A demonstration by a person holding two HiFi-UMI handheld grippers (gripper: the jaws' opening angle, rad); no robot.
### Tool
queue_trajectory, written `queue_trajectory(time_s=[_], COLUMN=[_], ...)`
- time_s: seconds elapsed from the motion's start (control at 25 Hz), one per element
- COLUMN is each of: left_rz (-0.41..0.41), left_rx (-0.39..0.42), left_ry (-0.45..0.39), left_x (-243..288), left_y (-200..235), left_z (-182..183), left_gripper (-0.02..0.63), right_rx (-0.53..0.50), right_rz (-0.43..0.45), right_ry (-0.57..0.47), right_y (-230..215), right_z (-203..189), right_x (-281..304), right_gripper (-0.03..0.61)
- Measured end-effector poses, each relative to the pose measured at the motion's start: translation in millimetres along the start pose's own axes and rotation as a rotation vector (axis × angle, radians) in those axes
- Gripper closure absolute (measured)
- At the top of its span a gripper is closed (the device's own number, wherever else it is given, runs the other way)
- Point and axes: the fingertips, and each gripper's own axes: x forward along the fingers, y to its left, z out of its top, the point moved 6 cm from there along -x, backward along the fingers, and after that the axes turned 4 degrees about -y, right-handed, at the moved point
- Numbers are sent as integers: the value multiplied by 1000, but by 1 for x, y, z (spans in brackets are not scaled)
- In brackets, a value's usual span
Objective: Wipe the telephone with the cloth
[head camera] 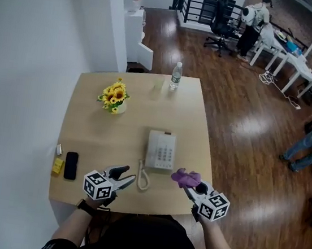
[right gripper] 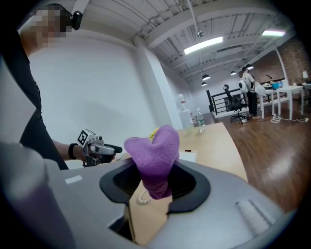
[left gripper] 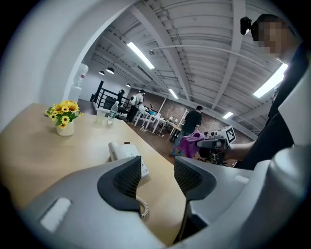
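A white telephone [head camera: 160,149] lies on the light wooden table [head camera: 133,126], its coiled cord [head camera: 142,179] trailing toward the front edge. My right gripper [head camera: 190,185] hovers just right of the phone's near end, shut on a bunched purple cloth [head camera: 185,177] that sticks up between the jaws [right gripper: 153,151]. My left gripper [head camera: 130,176] is held over the front edge, left of the cord, open with nothing between its fingers [left gripper: 129,180]. The left gripper view shows the telephone [left gripper: 127,153] ahead and the cloth [left gripper: 193,141] at the right.
A pot of yellow flowers [head camera: 114,97] and a water bottle [head camera: 176,75] stand on the far half of the table. A black mobile phone [head camera: 71,165] and a small yellow item [head camera: 57,165] lie at the front left. A white wall borders the left; wooden floor lies to the right.
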Motion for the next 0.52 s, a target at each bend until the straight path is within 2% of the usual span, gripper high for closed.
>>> queue_trajectory(time_s=[0.36, 0.52], left_rz=[16, 12], left_rx=[56, 64], left_ry=[-9, -12], left_x=[24, 33], left_y=[-37, -58], left_z=[14, 18], left_gripper=[400, 396], right_rx=[-2, 7], right_rz=[13, 5], right_ry=[-23, -10], right_y=[-15, -19], right_z=[7, -3], right_x=[-33, -57], right_gripper=[416, 416])
